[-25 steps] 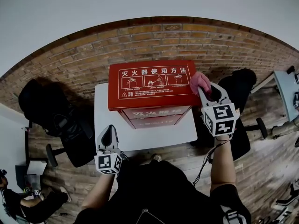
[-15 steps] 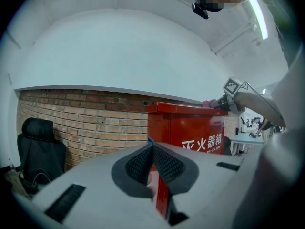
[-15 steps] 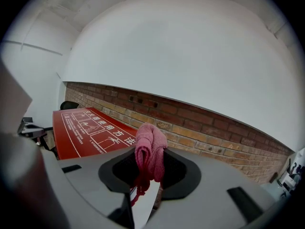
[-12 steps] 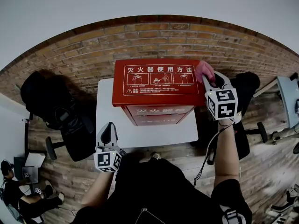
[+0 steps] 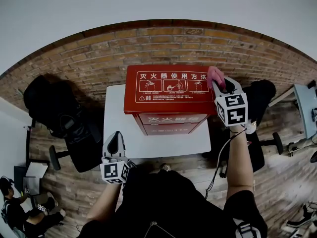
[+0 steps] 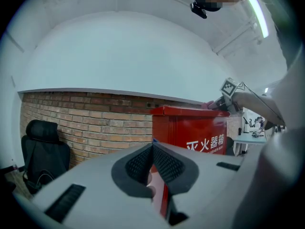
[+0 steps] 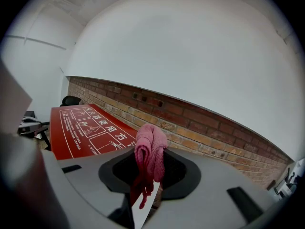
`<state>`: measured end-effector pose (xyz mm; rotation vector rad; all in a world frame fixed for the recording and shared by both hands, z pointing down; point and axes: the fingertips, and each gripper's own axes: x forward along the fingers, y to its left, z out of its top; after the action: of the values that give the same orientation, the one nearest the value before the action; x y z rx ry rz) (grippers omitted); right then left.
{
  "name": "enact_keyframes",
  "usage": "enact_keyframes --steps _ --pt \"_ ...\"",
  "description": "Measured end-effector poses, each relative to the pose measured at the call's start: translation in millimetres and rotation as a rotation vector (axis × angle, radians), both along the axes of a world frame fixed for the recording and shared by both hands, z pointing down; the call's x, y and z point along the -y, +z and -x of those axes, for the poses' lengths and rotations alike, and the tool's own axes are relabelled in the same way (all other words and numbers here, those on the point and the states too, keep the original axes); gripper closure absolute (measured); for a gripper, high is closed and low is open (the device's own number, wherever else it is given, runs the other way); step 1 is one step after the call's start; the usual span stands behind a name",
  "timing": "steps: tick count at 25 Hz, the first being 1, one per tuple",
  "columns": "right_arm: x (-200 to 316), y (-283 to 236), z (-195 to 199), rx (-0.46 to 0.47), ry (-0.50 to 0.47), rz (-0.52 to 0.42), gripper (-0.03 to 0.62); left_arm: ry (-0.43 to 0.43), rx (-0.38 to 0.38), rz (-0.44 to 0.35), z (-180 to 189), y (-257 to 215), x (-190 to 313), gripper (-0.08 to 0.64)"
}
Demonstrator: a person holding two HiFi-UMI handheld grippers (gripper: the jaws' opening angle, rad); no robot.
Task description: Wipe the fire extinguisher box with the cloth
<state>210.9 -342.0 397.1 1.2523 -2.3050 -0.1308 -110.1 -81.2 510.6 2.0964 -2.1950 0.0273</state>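
Moved up to the far right corner of the red fire extinguisher box [image 5: 168, 89] on the bench [image 5: 118, 128], right tongs [image 7: 150, 173] pinch the pink cloth [image 5: 215, 76], seemingly against its lid; left tongs [image 5: 115, 137] hover closed, empty

White desk [image 5: 148, 145], flat rectangular top. Stands on wood-plank floor [image 5: 74, 182], back edge close to brick wall [image 5: 99, 58]. Carries one thing only: red fire extinguisher box [image 5: 168, 88], upright, set toward back and right. Bare white strip along left side, wider bare band across front.
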Motion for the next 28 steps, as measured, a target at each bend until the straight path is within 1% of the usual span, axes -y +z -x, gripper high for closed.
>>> enact_keyframes --steps 7,17,28 --pt "-4.8 1.6 12.5 -0.014 -0.004 0.011 0.476 0.001 -0.029 0.005 10.7 5.8 -1.9 0.538" --pt "-9.1 2.2 36.7 -0.022 -0.011 0.036 0.476 0.007 -0.044 0.003 32.4 2.9 -1.0 0.538" --pt "-14.1 1.9 63.3 -0.029 -0.021 0.057 0.476 0.018 -0.044 -0.006 58.6 -2.9 4.2 0.538"
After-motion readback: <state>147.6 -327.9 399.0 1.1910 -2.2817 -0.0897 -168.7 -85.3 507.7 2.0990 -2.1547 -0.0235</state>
